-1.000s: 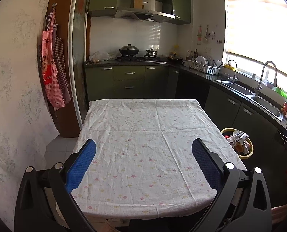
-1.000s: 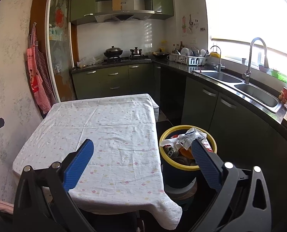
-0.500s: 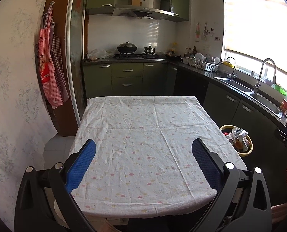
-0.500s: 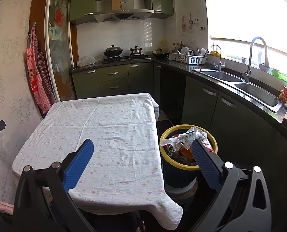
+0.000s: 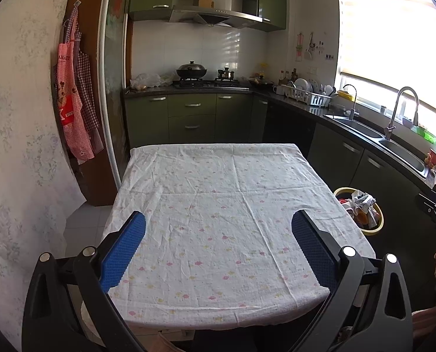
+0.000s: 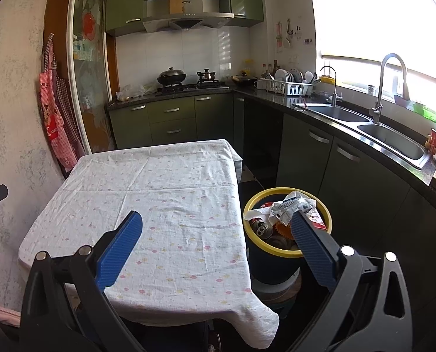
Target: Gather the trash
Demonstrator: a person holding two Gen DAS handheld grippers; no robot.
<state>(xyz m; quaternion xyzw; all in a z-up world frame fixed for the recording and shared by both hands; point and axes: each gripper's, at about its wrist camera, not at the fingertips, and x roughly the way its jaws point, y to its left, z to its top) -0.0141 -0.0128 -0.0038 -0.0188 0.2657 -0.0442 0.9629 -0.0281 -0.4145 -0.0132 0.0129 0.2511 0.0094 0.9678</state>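
A yellow-rimmed dark bin (image 6: 248, 205) stands on the floor right of the table, full of crumpled paper (image 6: 288, 204), cans (image 6: 260, 230) and wrappers. The same bin (image 5: 375, 226) peeks past the table's right edge in the left wrist view. The table (image 5: 218, 205) carries a white cloth with small flowers and nothing on it. My left gripper (image 5: 218, 242) hovers open over the table's near edge, holding nothing. My right gripper (image 6: 216, 240) is open too, its right finger (image 6: 312, 246) in front of the bin.
Green cabinets and a dark counter (image 6: 350, 126) with a double sink (image 6: 364, 126) and tap run along the right. A stove with pots (image 5: 203, 76) sits at the back. Aprons (image 5: 74, 102) hang on the left wall. A narrow floor gap separates table and cabinets.
The left wrist view has drifted slightly, so the table sits a little lower and farther. The right wrist view is nearly unchanged. Both grippers stay open.
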